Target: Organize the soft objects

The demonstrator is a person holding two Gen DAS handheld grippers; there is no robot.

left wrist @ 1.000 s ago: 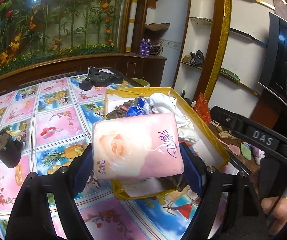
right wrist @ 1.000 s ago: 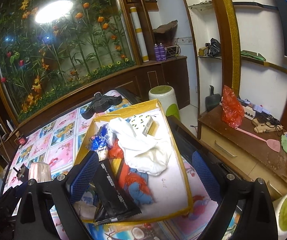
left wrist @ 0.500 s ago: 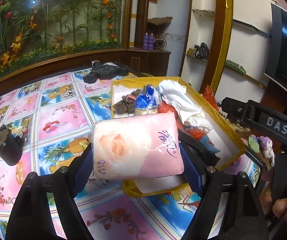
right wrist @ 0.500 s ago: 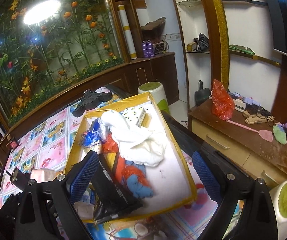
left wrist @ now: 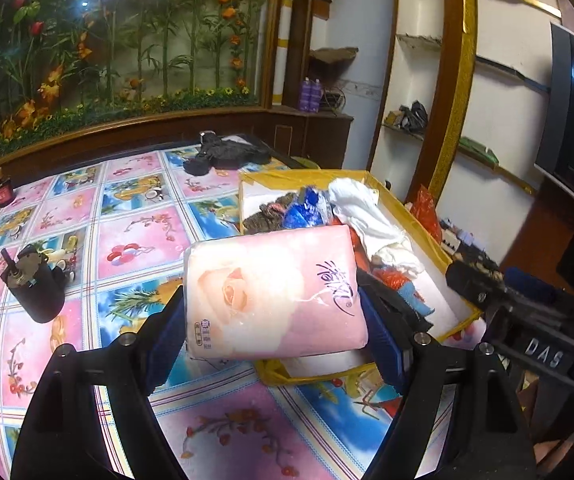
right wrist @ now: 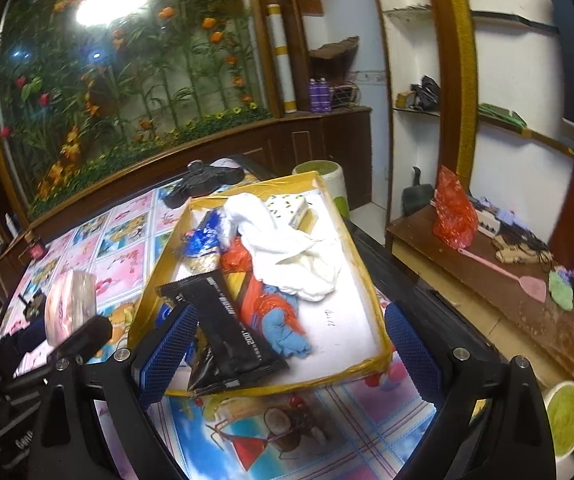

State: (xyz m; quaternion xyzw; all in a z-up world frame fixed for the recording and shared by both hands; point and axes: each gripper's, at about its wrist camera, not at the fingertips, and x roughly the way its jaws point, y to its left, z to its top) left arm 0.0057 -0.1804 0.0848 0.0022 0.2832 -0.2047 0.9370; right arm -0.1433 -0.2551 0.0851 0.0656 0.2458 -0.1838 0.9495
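L gripper point(left wrist: 275, 322) w/ tissue pack point(left wrist: 273, 292), box point(left wrist: 427, 220) ahead

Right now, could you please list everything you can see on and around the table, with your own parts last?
tissue pack: one, pink, held over the box's near corner
box: one, yellow-rimmed, on the table
white cloth: one, in the box
black packet: one, in the box
blue wrapper: one, in the box
black cup: one, on the tablecloth
tablecloth: one, pink and blue
left gripper: jaws shut on the pack
right gripper: jaws open, blue pads
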